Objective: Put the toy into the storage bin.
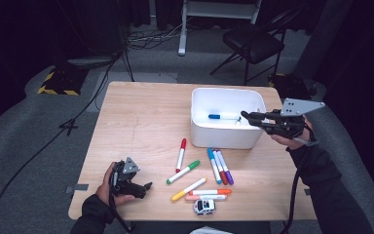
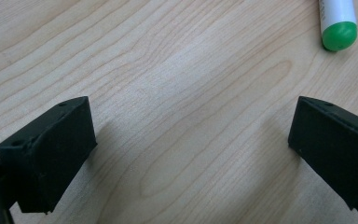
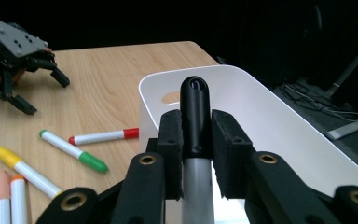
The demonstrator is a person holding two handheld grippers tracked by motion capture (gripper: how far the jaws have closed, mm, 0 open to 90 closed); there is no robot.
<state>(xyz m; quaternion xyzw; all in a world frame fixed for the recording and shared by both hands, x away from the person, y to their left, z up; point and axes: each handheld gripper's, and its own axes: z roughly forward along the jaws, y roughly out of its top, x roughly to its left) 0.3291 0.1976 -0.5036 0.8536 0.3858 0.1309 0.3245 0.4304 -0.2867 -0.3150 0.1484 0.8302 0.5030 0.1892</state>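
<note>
A: Right, status on the right gripper (image 3: 196, 154)?

B: Clamped on a black-capped marker (image 3: 195, 116). Pads squeeze the cap from both sides, grey barrel runs back between the jaws toward the camera, cap tip sticks out past the fingertips. In the high view the gripper (image 1: 247, 117) sits above the right rim of the white bin (image 1: 224, 139), jaws pointing left across it.

A: Anything in the bin?

B: One blue-capped marker (image 1: 222, 116) on the bin floor, just ahead of the jaw tips and below them.

A: Left gripper?

B: Spread wide, nothing between the jaws. Left gripper (image 1: 141, 187) rests at the near left corner of the table (image 1: 136, 112), held in the left hand (image 1: 108, 187). Its own camera looks down on bare wood, with the green marker (image 2: 338, 23) cap-end past the right jaw, not touching.

A: Loose markers?

B: All off to the right of the left gripper: red (image 1: 180, 154), green, yellow (image 1: 189, 189), orange (image 1: 210, 192), a pink one (image 1: 207, 197) touching it, then blue (image 1: 213, 165), red (image 1: 220, 166) and purple (image 1: 225, 166) side by side just in front of the bin. Toy car (image 1: 204, 206) sits at the near edge, beside the pink marker.
</note>
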